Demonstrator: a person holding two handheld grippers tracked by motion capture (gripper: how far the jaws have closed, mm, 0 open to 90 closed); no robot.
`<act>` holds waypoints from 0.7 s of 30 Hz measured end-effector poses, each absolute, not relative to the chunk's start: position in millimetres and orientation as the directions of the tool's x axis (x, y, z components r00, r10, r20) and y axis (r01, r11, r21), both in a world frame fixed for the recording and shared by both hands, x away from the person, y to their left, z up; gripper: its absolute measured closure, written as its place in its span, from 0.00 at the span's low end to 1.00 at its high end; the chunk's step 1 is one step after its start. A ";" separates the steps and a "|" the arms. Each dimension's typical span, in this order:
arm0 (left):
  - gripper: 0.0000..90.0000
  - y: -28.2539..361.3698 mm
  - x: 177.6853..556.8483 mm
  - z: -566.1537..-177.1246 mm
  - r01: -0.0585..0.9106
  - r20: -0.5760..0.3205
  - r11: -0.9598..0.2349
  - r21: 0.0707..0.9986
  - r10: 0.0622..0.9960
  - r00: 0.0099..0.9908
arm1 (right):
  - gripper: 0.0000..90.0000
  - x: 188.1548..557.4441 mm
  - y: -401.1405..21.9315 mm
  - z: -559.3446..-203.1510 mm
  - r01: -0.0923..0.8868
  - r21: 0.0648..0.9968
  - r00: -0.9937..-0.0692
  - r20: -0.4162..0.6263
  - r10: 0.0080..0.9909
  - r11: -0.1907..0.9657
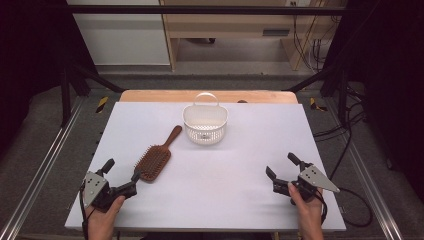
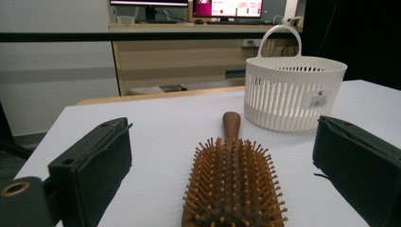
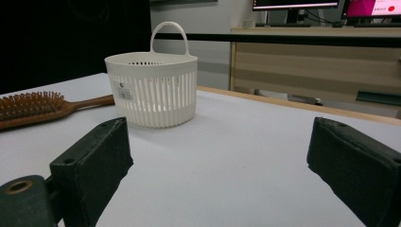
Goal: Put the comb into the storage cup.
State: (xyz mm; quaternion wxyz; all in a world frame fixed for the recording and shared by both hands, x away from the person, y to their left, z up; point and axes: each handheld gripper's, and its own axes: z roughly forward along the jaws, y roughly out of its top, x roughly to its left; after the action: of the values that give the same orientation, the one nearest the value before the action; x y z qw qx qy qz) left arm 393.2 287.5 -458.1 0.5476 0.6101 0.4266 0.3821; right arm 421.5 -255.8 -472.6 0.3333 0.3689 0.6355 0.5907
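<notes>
A brown wooden hairbrush (image 1: 156, 158) lies bristles up on the white table, its handle pointing toward a white slotted basket (image 1: 205, 122) with a loop handle at the back middle. My left gripper (image 1: 121, 170) rests at the front left, open, its jaws just short of the brush head, one to each side. In the left gripper view the hairbrush (image 2: 232, 182) lies straight ahead between the jaws, with the basket (image 2: 292, 92) behind it. My right gripper (image 1: 282, 166) is open at the front right with nothing in it. The right gripper view has the basket (image 3: 152, 90) ahead and the hairbrush (image 3: 42, 108) at left.
The white table top (image 1: 250, 145) ends in a wooden strip (image 1: 150, 96) at the far edge. Black frame bars and metal rails run along both sides. Cables lie on the floor at the right. A person's hands hold both grippers at the near edge.
</notes>
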 end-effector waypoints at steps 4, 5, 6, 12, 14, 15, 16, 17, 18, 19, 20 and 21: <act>0.17 285.1 391.7 -455.0 0.119 -0.001 -0.045 0.992 0.934 0.357 | 0.09 422.9 -255.5 -473.2 0.081 0.996 -0.504 0.011 0.864 0.035; 0.17 285.1 391.7 -455.0 0.119 -0.001 -0.045 0.992 0.934 0.357 | 0.09 422.9 -255.5 -473.2 0.081 0.996 -0.504 0.011 0.864 0.035; 0.18 282.7 391.3 -454.2 0.119 -0.009 -0.037 0.992 0.933 0.360 | 0.09 421.0 -255.5 -471.6 0.074 0.997 -0.503 0.013 0.864 0.028; 0.35 277.8 389.3 -447.0 0.130 -0.013 -0.035 0.991 0.934 0.356 | 0.09 418.5 -254.6 -470.2 0.068 0.997 -0.501 0.005 0.865 0.033; 0.43 277.2 389.5 -445.5 0.137 -0.014 -0.038 0.990 0.934 0.358 | 0.09 418.9 -254.4 -470.5 0.069 0.997 -0.501 0.004 0.865 0.035; 0.50 276.7 389.8 -443.7 0.140 -0.011 -0.042 0.989 0.935 0.354 | 0.10 418.9 -253.8 -470.0 0.070 0.997 -0.500 0.003 0.866 0.037; 0.50 276.0 390.8 -441.8 0.144 -0.009 -0.045 0.989 0.935 0.355 | 0.10 418.9 -253.8 -470.0 0.070 0.997 -0.500 0.003 0.866 0.037; 0.54 275.0 392.6 -439.8 0.150 -0.003 -0.055 0.987 0.933 0.361 | 0.10 418.9 -253.4 -469.4 0.069 0.997 -0.501 0.003 0.866 0.036; 0.67 272.5 397.1 -437.0 0.167 0.019 -0.086 0.982 0.932 0.363 | 0.10 419.1 -251.8 -468.8 0.066 0.997 -0.504 0.000 0.864 0.039; 0.69 272.5 397.1 -437.0 0.167 0.019 -0.086 0.982 0.932 0.363 | 0.10 419.1 -251.8 -468.8 0.066 0.997 -0.504 0.000 0.864 0.039; 0.69 271.0 400.4 -436.5 0.190 0.010 -0.086 0.978 0.930 0.366 | 0.10 419.5 -251.0 -469.4 0.069 0.997 -0.505 0.000 0.863 0.041; 0.73 269.3 403.9 -436.2 0.214 0.004 -0.090 0.973 0.928 0.372 | 0.10 420.0 -250.3 -470.5 0.075 0.996 -0.505 -0.008 0.863 0.053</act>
State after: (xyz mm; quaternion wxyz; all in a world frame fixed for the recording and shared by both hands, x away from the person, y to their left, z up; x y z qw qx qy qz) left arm 403.9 269.3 -436.2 0.5123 0.6510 0.4386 0.3484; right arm 420.0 -250.3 -470.5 0.3378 0.3653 0.6420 0.5833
